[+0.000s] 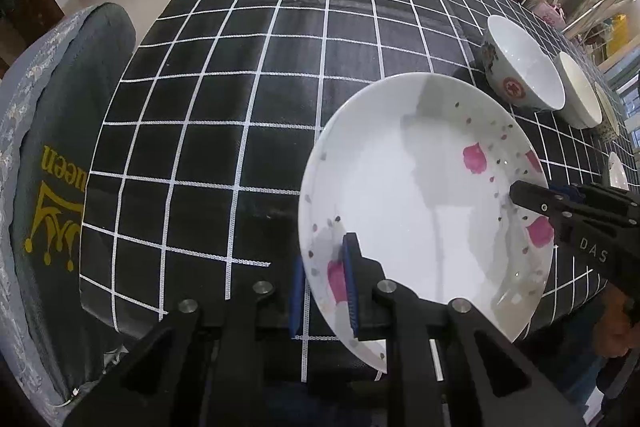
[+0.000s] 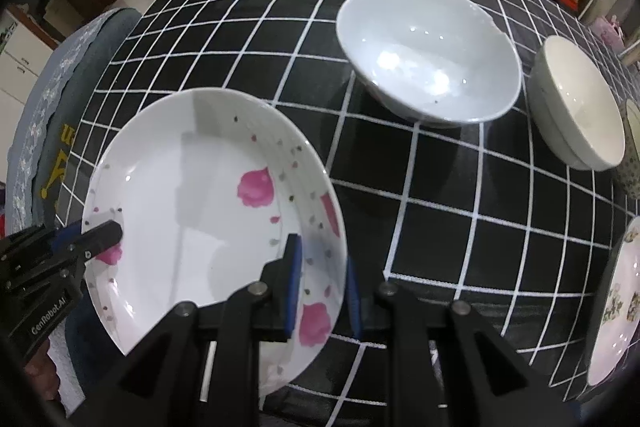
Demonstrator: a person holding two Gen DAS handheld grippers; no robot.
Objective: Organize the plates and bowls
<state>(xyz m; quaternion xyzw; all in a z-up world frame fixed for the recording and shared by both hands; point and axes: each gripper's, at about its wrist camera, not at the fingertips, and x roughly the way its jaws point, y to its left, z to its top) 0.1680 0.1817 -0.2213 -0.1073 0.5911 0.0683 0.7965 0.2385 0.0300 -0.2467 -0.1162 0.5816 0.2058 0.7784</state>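
Observation:
A white plate with pink flowers (image 1: 404, 195) is held above the black checked table between both grippers. My left gripper (image 1: 322, 291) is shut on its near left rim. My right gripper (image 2: 320, 291) is shut on its right rim; the plate (image 2: 188, 203) fills the left of the right wrist view. The right gripper's fingers (image 1: 532, 199) show at the plate's right edge in the left wrist view, and the left gripper's fingers (image 2: 100, 237) show at its left edge in the right wrist view. A white bowl (image 2: 428, 55) and a cream bowl (image 2: 580, 107) stand behind.
The table (image 1: 240, 87) has a black cloth with white grid lines. A grey cushioned chair (image 1: 48, 163) stands at its left edge. A floral plate (image 2: 616, 307) lies at the right edge, a patterned cup (image 2: 632, 155) beyond it. Cabinets and shelves line the far wall.

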